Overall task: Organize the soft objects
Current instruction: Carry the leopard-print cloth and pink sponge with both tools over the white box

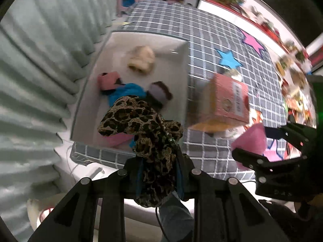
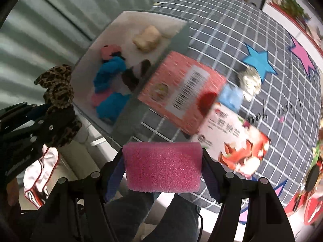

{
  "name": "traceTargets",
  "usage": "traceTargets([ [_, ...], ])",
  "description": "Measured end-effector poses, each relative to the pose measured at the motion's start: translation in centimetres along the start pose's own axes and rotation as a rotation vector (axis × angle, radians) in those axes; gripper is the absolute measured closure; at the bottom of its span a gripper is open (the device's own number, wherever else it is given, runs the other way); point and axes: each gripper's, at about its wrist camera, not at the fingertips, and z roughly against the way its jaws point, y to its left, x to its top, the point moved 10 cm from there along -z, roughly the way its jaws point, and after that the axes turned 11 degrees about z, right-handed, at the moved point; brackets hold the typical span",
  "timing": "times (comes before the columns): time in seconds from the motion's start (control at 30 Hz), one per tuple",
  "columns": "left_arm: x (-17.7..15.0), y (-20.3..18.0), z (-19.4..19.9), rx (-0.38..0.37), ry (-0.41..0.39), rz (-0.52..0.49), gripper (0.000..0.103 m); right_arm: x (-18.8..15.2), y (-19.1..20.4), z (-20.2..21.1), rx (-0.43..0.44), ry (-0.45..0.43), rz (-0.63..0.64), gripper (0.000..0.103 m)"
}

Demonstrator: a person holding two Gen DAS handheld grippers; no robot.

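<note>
Two grips | left gripper [image 1: 159, 161]: crumpled leopard-print cloth [image 1: 141, 125] | right gripper [image 2: 162, 170]: pink sponge [image 2: 162, 170]

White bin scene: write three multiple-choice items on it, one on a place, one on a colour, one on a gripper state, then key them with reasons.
1. Where does the beige soft item lie?
A. inside the white bin
B. on the blue star
C. on the pink box

2. What colour is the sponge in the right gripper?
A. yellow
B. pink
C. green

3. What is the left gripper doing?
A. open, holding nothing
B. shut on the pink box
C. shut on the leopard-print cloth

Key: 1 A, it rests on the bin's floor; 2 B, pink foam sits between the fingers; 3 C, the cloth is pinched between the fingers.
</note>
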Motion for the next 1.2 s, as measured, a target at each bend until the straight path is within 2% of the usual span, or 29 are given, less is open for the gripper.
traceTargets([
  [0.13, 0.9, 2.4, 0.3, 0.027, -0.028, 0.053, 0.074, 1.6, 1.6, 0.3, 0.005, -0.006, 0.045, 0.032],
  [0.5, 2.9, 5.6, 0.0, 0.032, -0.043, 0.159, 0.074, 6.9, 3.3, 1.7, 0.013, -0.044, 0.123, 0.032],
  [0.87, 5.0, 6.3, -1.3, 0.064, -0.041, 0.2, 0.074, 12.1, 3.4, 1.9, 0.025, -0.074, 0.111, 0.032],
  [1.2, 5.8, 5.8, -2.8, 0.071, -0.019, 0.207, 0.074, 14.1, 2.4, 1.5, 0.031, -0.075, 0.081, 0.032],
])
